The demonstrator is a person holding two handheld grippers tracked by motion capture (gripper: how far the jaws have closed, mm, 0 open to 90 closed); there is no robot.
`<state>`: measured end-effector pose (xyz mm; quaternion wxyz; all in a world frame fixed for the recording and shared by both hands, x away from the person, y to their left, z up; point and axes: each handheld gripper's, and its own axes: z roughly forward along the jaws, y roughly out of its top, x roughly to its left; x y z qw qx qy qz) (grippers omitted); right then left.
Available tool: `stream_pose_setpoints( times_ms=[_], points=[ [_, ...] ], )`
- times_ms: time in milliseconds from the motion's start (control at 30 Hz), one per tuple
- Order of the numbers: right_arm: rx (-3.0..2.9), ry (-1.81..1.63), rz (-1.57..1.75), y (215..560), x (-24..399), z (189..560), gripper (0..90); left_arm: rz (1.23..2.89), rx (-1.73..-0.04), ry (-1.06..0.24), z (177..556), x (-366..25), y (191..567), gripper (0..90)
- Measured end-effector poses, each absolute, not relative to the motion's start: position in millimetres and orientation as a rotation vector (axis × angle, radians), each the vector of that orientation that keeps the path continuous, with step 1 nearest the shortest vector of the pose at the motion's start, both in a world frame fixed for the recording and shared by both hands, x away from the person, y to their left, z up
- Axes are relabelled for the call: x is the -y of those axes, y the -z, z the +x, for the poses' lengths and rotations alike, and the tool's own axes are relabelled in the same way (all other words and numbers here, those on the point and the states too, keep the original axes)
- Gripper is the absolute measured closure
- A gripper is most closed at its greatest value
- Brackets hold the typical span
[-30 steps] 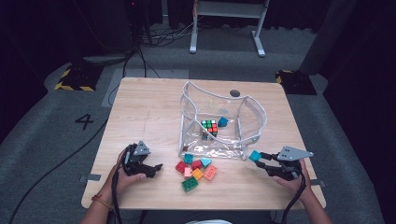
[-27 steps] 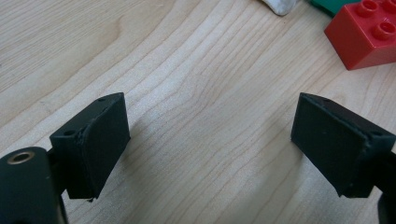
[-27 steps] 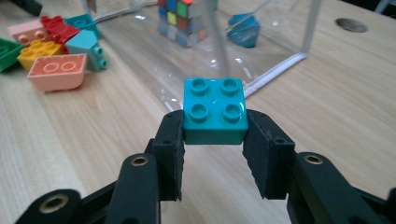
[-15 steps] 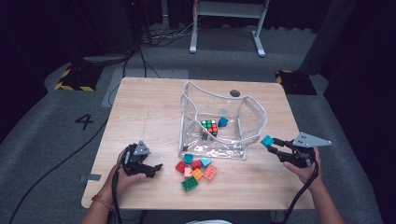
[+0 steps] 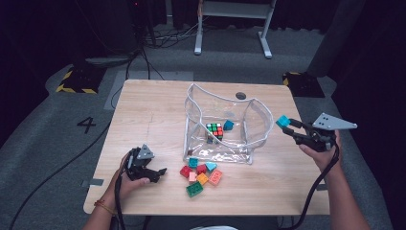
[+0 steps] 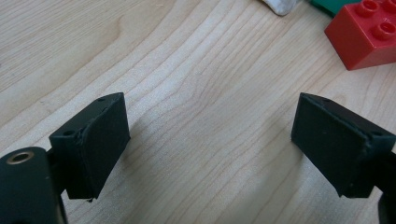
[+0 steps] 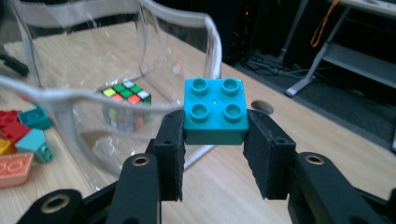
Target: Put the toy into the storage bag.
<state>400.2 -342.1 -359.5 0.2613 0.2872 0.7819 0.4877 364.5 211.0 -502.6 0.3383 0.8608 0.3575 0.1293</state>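
Note:
My right gripper is shut on a turquoise four-stud brick, held in the air just right of the clear plastic bag. The bag stands open on the wooden table and holds a colour cube and a blue brick. A pile of loose bricks lies in front of the bag. My left gripper rests open on the table left of the pile, nothing between its pads; a red brick lies beyond it.
A round hole sits in the tabletop behind the bag. Past the table is a dark floor with cables, a metal stand and yellow-black marked blocks.
My right gripper has lifted the turquoise brick off the table and carried it up and away, toward the bag's right rim. The left gripper has stayed put.

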Motion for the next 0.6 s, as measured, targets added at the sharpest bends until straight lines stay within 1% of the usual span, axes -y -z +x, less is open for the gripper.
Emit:
stream_pose_setpoints(
  times_ms=[333,600],
  points=[
    [-2.125,-1.335,0.697,318.2,324.8,417.5,59.2,2.242,-0.931,-0.337,364.5,-211.0,502.6,11.5],
    [-2.211,-1.323,0.631,308.2,301.2,431.2,59.2,2.242,-0.931,-0.337,364.5,-211.0,502.6,11.5]
  ],
)
